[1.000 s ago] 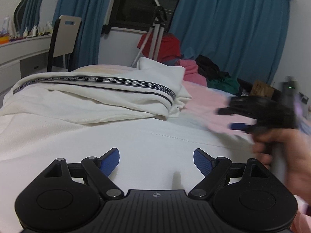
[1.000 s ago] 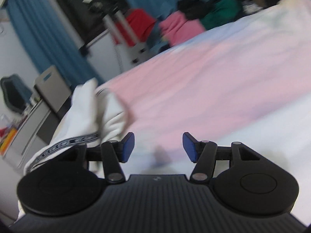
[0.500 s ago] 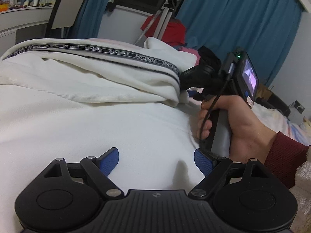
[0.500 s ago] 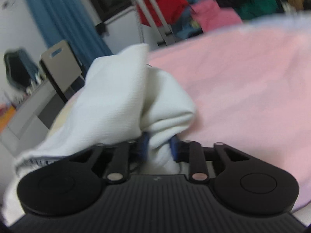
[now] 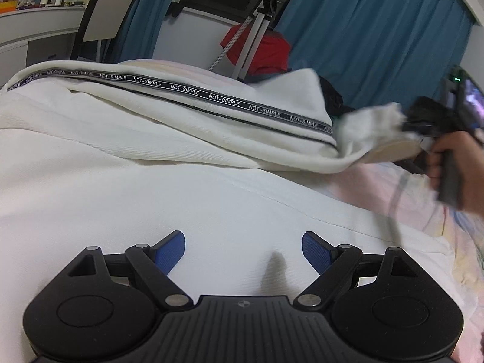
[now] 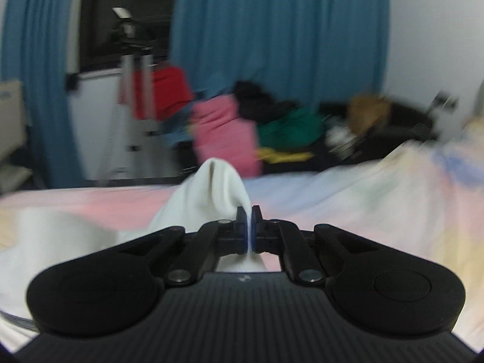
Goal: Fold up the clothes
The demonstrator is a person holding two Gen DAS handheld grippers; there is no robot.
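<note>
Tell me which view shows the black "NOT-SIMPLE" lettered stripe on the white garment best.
The left wrist view: the black lettered stripe runs sharp and readable across the folded white ribbed garment. The right wrist view shows only plain white cloth pinched in the right claw, no lettering.

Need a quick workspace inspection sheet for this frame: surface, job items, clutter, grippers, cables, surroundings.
Surface: bed with pastel pink sheet.
Job's things: white garment spread on the bed, black NOT-SIMPLE tape along a fold; one end lifted off the sheet.
Clutter: clothes pile at the far edge, red, pink, green, black.
Grippers: left gripper jaws open above the garment, nothing between them; right gripper jaws shut on white cloth.
Cables: dark cable, blurred, hanging below the right hand.
Surroundings: blue curtains, chair, tripod.
</note>
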